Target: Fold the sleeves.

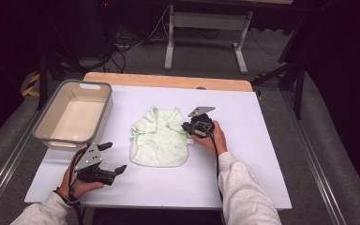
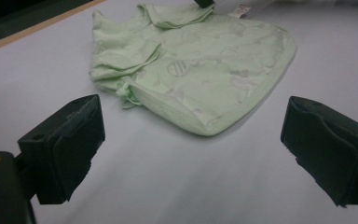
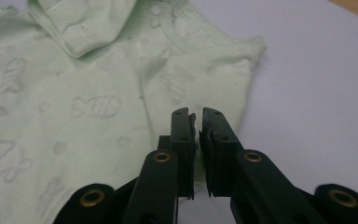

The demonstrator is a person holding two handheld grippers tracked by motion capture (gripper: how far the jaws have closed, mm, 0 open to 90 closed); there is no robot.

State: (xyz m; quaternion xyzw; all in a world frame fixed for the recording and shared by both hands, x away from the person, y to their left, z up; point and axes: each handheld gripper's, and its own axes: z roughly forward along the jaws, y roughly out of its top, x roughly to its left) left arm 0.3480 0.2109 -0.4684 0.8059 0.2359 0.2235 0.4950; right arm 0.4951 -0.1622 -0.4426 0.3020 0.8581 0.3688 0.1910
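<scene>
A pale green baby top (image 1: 159,138) with a fish print lies flat in the middle of the white table cover; its sleeves are folded inward. My right gripper (image 1: 187,126) rests at the top's right sleeve edge. In the right gripper view its jaws (image 3: 196,114) stand almost together, with a thin fold of the pale fabric (image 3: 74,102) pinched at the tips. My left gripper (image 1: 115,157) is held near the table's front left, short of the hem and not touching it. Its jaws (image 2: 191,154) are wide apart with nothing between them, facing the green top (image 2: 205,70).
A grey and cream tub (image 1: 105,112) stands empty at the table's left, close behind my left hand. The white cover (image 1: 243,154) has free room to the right and front. A wooden table edge (image 1: 168,80) runs along the back; frame legs stand beyond.
</scene>
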